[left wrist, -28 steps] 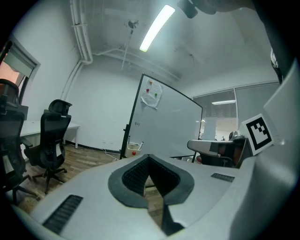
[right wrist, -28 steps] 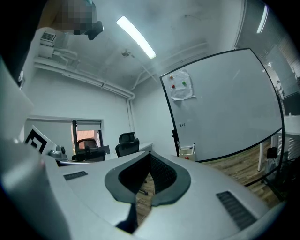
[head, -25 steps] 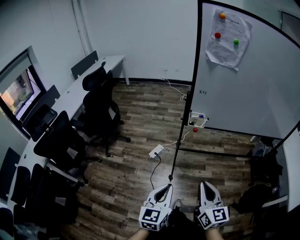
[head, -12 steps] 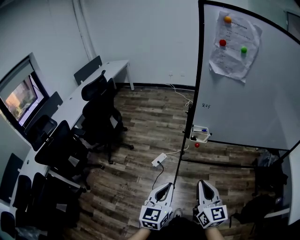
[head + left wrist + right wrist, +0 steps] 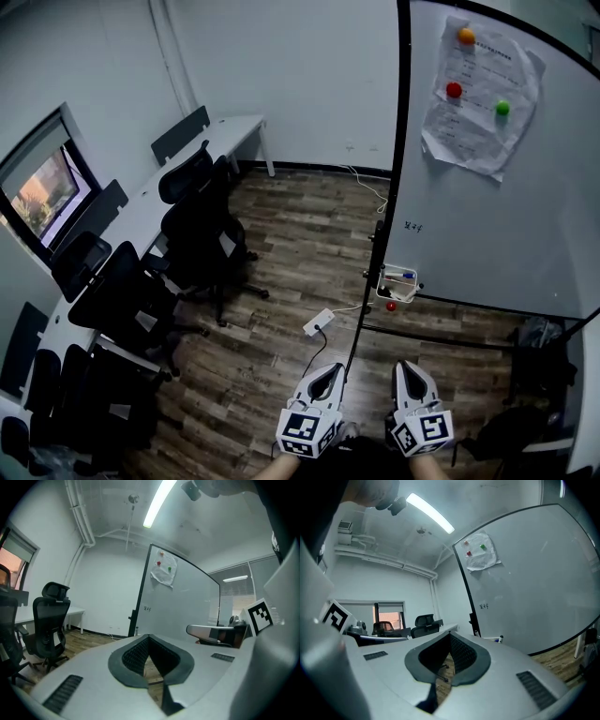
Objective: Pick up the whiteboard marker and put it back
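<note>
Between the jaws of the left gripper [image 5: 149,639] nothing is present: the pads are closed together at the tips. The right gripper [image 5: 450,638] is in the same condition, with its jaws together and empty. Both grippers are held low and close to the person, side by side, pointing across the wooden floor [image 5: 281,281] toward the whiteboard [image 5: 487,225].

The whiteboard marker [image 5: 407,276] lies in a small white tray [image 5: 398,289] fixed at the lower left corner of the whiteboard, beside the black stand post. It is well apart from both grippers. A red magnet [image 5: 391,306] sits just below the tray. A power strip [image 5: 318,324] lies on the floor between the grippers and the board, and office chairs [image 5: 197,225] stand along the desk on the left.

Handling assessment:
- The marker is judged light and rigid, with a smooth plastic barrel that may slip or roll.
- Take hold across the middle of the barrel, not on the blue cap, which could pull off.
- The tray walls appear to leave little room, so open the jaws only slightly wider than the barrel and enter from above.
</note>
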{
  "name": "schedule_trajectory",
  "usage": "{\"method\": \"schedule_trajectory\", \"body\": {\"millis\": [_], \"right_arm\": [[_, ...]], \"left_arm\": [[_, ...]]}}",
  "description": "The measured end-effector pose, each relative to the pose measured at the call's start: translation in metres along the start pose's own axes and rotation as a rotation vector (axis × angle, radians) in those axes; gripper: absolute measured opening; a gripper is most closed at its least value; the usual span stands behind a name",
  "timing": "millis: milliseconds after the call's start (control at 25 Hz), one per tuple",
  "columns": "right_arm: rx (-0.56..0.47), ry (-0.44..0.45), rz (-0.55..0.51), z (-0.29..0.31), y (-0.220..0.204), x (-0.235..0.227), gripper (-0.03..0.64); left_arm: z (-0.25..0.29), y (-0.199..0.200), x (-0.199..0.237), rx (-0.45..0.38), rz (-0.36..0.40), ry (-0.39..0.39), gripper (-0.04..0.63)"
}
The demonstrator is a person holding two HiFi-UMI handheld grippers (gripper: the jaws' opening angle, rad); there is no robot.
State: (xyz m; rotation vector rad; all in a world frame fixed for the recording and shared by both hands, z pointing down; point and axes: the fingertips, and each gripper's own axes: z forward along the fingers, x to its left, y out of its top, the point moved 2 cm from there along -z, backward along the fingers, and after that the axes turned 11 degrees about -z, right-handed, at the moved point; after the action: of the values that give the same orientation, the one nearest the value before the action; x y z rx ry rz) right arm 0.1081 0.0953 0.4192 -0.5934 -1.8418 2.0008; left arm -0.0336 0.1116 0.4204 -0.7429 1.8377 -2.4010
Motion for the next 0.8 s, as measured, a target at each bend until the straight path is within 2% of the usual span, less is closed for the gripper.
{"method": "schedule_trajectory", "body": {"millis": [400,800], "right_arm": [[0.044,-0.009,0.013,0.017,-0.012,-0.022,0.013],[0.060,-0.026,-0.002,0.062,-0.017,-0.036,0.013]], "left_arm": [[0.022,0.003,-0.001,-0.004,0.004,0.002,0.006],[0.067,0.014,0.022,0.012,0.004,-0.031,0.007]]}}
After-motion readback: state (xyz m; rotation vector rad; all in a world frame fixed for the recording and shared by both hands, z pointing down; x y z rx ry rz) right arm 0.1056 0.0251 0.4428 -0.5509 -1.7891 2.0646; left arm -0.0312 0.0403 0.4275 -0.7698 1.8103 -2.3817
